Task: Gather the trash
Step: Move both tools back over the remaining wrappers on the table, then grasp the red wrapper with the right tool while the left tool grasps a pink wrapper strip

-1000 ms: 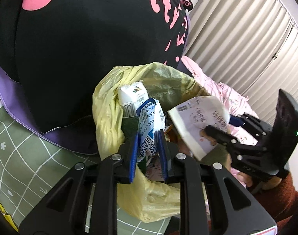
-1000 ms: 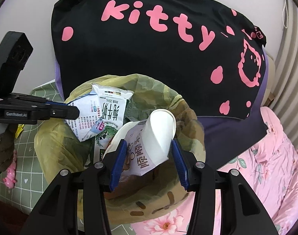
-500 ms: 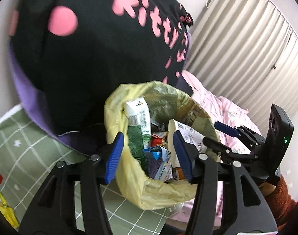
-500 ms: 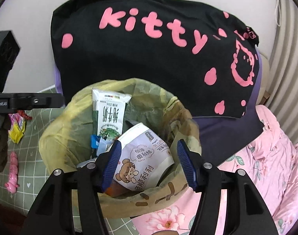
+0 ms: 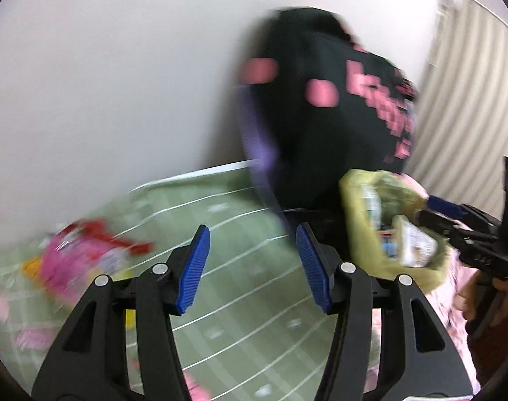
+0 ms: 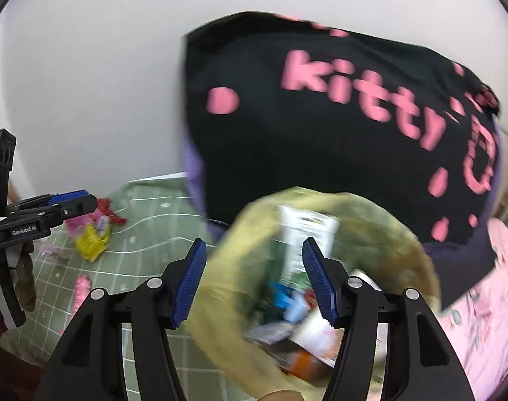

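A yellow trash bag (image 6: 254, 267) stands open on the bed, with cartons and wrappers (image 6: 307, 234) inside; it also shows in the left wrist view (image 5: 364, 220). My right gripper (image 6: 254, 279) is open and empty, hovering over the bag's left rim. My left gripper (image 5: 252, 264) is open and empty, out over the green checked sheet (image 5: 237, 294) to the left of the bag. Loose pink, red and yellow wrappers (image 5: 77, 260) lie on the sheet left of it, blurred; they also show in the right wrist view (image 6: 90, 230).
A black pillow with pink "kitty" lettering (image 6: 337, 117) leans on the white wall behind the bag. A pink floral blanket (image 6: 484, 317) lies to the right. Each gripper appears in the other's view: the right (image 5: 454, 214), the left (image 6: 63, 205).
Both grippers opened and dropped their cartons into the bag. The left gripper then swung left toward the loose wrappers; the right gripper shifted left over the bag's rim.
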A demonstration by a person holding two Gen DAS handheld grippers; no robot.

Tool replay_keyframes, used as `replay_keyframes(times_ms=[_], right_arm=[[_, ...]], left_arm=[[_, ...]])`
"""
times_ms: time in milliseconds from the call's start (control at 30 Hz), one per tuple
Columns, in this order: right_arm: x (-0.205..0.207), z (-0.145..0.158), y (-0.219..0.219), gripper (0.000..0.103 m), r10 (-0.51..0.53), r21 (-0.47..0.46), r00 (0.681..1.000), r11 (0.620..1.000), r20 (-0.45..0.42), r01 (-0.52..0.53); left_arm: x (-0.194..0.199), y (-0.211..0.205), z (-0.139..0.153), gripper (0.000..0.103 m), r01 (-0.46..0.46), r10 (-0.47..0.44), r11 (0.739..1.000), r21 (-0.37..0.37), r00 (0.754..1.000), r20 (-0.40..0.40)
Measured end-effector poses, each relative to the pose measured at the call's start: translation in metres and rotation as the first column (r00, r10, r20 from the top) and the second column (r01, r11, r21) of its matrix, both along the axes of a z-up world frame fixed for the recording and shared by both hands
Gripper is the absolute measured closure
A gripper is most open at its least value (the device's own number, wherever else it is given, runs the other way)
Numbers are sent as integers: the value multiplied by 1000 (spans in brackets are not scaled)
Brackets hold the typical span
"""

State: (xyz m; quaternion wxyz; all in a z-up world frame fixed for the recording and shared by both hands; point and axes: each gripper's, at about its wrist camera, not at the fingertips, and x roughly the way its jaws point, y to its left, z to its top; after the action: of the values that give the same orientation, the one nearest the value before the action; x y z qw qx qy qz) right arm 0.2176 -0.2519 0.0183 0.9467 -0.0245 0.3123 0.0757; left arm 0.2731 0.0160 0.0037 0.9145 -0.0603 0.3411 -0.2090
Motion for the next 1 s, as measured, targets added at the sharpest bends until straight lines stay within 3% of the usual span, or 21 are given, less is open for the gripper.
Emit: replay_keyframes(times_ms=[100, 267, 367, 500, 667, 833, 1000], right_arm=[[5, -1, 27, 47, 50, -13, 998, 999, 41, -50], [22, -12, 66, 47, 156, 10, 988, 988, 22, -156], [32, -28, 94, 47, 231, 39, 973, 972, -23, -230], [40, -42, 136, 47, 300, -17, 952, 953, -59, -302], [54, -59, 194, 47, 412, -54, 907, 907, -82, -417], [93, -71, 246, 47, 516, 21, 845, 855, -139, -518], [142, -91, 291, 47, 541, 27, 823, 838, -173, -545]], left_arm=[[-5, 53, -15, 52, -164, 163, 986, -18, 986, -46], [-20, 133, -39, 52, -399, 390, 916, -48, 912, -128], [-35, 168, -47, 52, -477, 466, 877, -56, 872, -148], [-59, 201, -53, 52, -530, 517, 846, -52, 841, -155], [-80, 219, -62, 52, -542, 531, 840, -26, 830, -174], [-86, 219, -70, 52, -507, 493, 862, -19, 846, -203], [-83, 215, -79, 52, -469, 449, 882, -34, 861, -239]])
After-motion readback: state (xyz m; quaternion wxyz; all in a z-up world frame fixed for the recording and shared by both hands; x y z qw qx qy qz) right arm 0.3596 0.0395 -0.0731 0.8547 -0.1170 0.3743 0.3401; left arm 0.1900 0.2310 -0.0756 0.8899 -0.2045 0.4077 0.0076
